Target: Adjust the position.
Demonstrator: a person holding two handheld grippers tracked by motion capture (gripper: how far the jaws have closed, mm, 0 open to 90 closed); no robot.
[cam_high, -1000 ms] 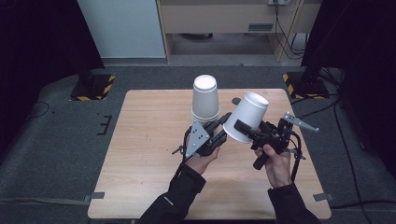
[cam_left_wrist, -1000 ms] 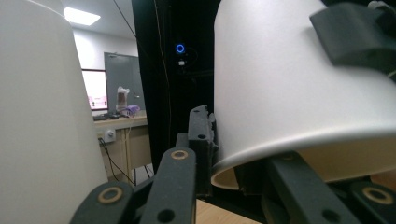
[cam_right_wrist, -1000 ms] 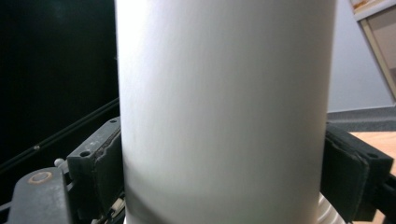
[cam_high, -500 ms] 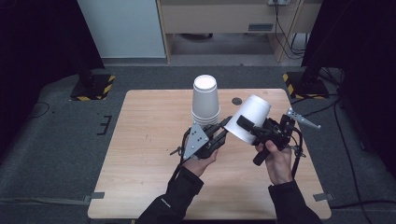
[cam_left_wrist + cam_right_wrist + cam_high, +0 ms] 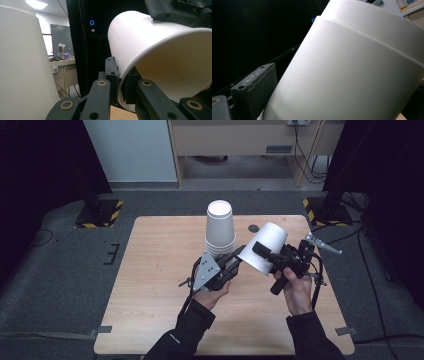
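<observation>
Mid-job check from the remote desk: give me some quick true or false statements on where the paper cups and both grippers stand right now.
1. A stack of white paper cups stands upside down on the light wooden table. True.
2. The single tilted white paper cup lies flat on the table. False: it is held up off the table between the two grippers.
3. The left gripper has its jaws on either side of the tilted cup's rim. True, as the left gripper view shows.
4. The right gripper is open and well clear of the cup. False: it is closed on the tilted cup's wall.
5. A small dark round disc lies on the table behind the cups. True.
</observation>
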